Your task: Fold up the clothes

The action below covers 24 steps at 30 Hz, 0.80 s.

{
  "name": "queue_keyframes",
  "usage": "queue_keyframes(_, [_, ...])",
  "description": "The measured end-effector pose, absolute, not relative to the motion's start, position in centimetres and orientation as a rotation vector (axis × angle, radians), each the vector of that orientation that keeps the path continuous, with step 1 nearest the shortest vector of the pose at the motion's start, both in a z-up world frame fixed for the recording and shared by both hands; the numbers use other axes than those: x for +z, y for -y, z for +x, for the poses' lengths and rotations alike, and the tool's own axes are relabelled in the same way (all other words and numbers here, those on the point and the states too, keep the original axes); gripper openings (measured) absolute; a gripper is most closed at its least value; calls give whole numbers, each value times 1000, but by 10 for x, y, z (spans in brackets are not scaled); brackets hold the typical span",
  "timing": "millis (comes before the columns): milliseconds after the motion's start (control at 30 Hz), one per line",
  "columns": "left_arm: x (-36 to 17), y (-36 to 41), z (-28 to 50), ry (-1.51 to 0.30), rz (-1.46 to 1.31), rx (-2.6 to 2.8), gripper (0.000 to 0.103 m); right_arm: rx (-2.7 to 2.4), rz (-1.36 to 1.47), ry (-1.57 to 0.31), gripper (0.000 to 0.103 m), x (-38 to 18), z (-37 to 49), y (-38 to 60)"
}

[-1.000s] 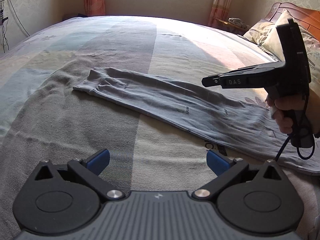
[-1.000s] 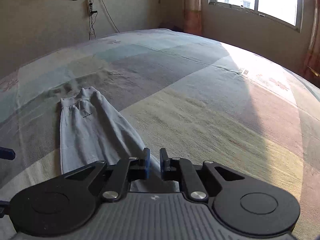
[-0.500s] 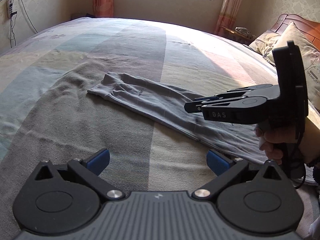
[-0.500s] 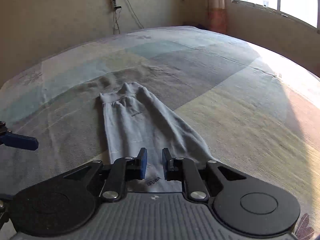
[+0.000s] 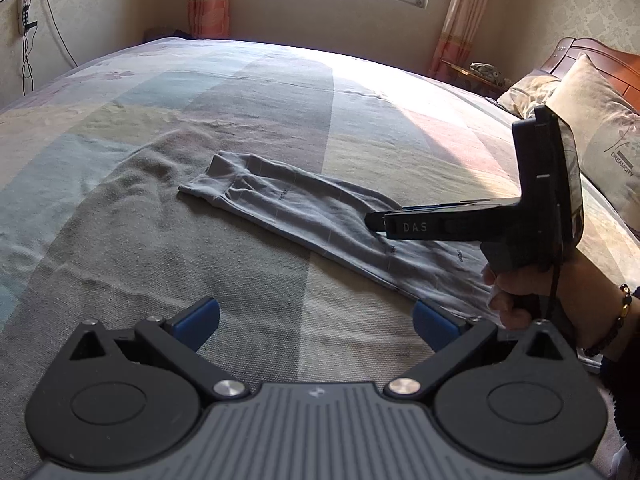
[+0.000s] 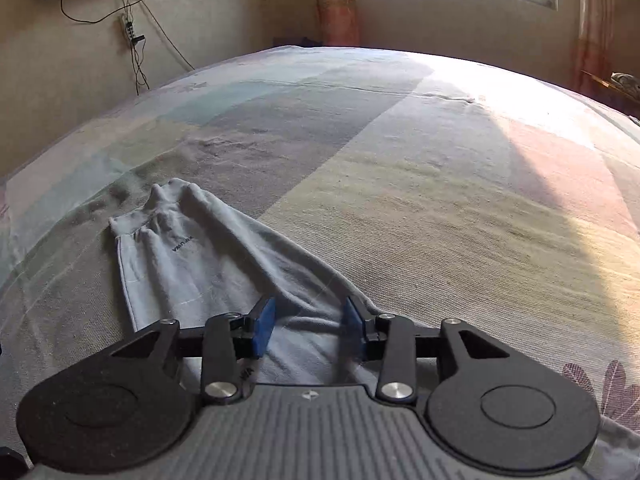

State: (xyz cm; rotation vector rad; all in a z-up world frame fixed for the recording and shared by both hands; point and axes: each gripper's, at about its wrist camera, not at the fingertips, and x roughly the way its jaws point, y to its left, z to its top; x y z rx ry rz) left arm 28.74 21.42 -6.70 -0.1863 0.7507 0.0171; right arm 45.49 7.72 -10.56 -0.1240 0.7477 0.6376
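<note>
Grey trousers (image 6: 200, 264) run lengthwise away from my parted right gripper (image 6: 308, 326), nearer than my wide-open left gripper (image 5: 316, 320).

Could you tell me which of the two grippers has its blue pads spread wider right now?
The left gripper: its pads are spread far apart over bare bedspread. The right gripper is open less, and grey trousers lie under its pads.

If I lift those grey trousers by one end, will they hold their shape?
Probably not: the grey trousers lie flat with soft wrinkles, so they should droop. Thin fabric suggests they're light. The textured bedspread may drag on them.
</note>
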Motion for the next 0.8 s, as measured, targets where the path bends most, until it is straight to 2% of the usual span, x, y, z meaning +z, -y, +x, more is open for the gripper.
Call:
queue_keyframes(100, [-67,-213,288,-750,-185,8,102,750,-132,-730,58,-92,444,-77])
queue_keyframes(267, [-68,-206,288,-753,-165,-11,102,631,-308,-737,59,-71,426,-40])
queue_keyframes(333, [-69,-202,288,-750,-157,-28,102,570,-316,-762,63,-62,416,-7])
queue_keyframes(400, [-72,-197,289,-749,-143,-47,102,487,-322,-783,77,-54,399,30])
queue_keyframes(567, [-81,-183,295,-767,-131,-124,102,368,-273,-796,88,-40,325,114])
queue_keyframes(600, [-80,-181,299,-771,-142,-149,102,346,-254,-774,98,-39,306,129])
queue_keyframes(633, [-79,-179,302,-775,-152,-175,102,325,-235,-753,103,-38,288,144])
queue_keyframes(800, [-54,-161,355,-755,42,-256,102,246,-137,-705,103,-46,249,191])
